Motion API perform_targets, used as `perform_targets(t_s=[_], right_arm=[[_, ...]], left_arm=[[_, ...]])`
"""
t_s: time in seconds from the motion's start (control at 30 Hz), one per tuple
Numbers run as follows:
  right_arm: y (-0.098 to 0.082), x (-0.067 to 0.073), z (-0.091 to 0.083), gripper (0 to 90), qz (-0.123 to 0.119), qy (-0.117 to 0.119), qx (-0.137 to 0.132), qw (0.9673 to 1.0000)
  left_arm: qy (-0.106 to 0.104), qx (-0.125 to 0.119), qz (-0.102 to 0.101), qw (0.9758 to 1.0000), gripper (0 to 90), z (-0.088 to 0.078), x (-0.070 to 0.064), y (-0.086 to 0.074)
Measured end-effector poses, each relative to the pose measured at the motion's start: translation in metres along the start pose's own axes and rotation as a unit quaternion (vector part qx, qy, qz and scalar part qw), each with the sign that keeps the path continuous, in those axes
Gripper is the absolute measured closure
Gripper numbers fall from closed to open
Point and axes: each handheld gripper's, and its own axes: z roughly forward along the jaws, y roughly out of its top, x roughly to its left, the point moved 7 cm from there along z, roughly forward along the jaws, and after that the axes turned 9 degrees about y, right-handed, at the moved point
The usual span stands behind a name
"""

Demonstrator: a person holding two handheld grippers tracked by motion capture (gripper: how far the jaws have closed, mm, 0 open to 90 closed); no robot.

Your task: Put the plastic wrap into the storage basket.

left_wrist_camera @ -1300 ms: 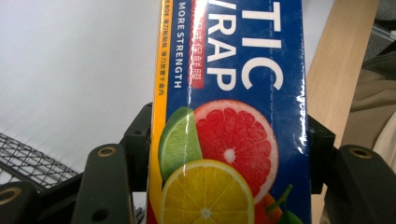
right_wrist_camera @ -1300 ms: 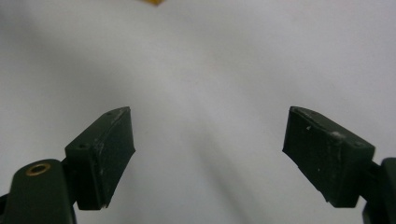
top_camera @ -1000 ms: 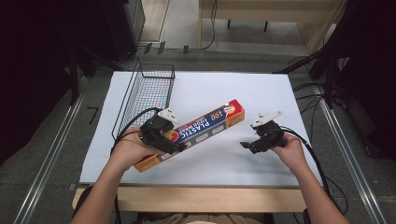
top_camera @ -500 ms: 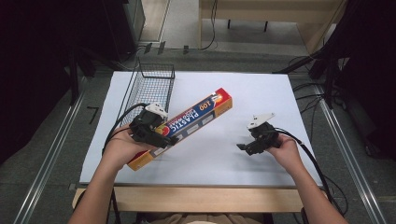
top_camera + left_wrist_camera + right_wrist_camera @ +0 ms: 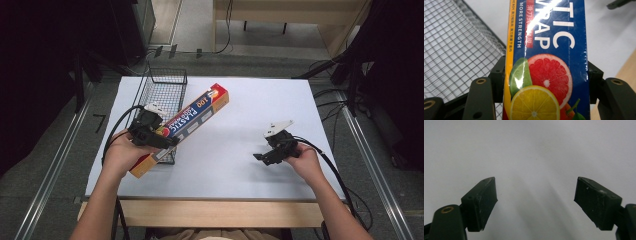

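Over the left part of the white table, the left gripper holds a long box of plastic wrap near its lower third, with the jaws closed against its two long sides. The box is lifted and tilted, its far end pointing away from the person and its near end low by the left hand. I judge that the grip sits near this low end so the far end can swing freely toward the wire basket, which stands just beside and partly under the box. From the left gripper view the box sits straight between the jaws, and the basket mesh is seen behind it on one side.

The right gripper rests low over bare table, well apart from the box, with its jaws spread wide and nothing between them; the right gripper view confirms the empty gap. It seems to wait only.

Some things I cannot read well. The box covers the near right corner of the basket, so I cannot tell if it touches the rim. The near end of the box is partly hidden by the left hand, and the small print on the box is not readable.
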Motion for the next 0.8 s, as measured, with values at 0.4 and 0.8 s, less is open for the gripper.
perform_targets(t_s=[0.4,0.8], right_arm=[[0.003,-0.002,0.001,19.1,0.004,0.007,-0.008,0.9999],[0.002,-0.003,0.004,19.4,0.002,0.004,0.002,1.0000]], left_arm=[[0.017,0.009,-0.036,0.9992,40.0,0.011,0.018,0.013],[0.048,0.008,-0.096,0.9941,40.0,0.021,0.043,0.019]])
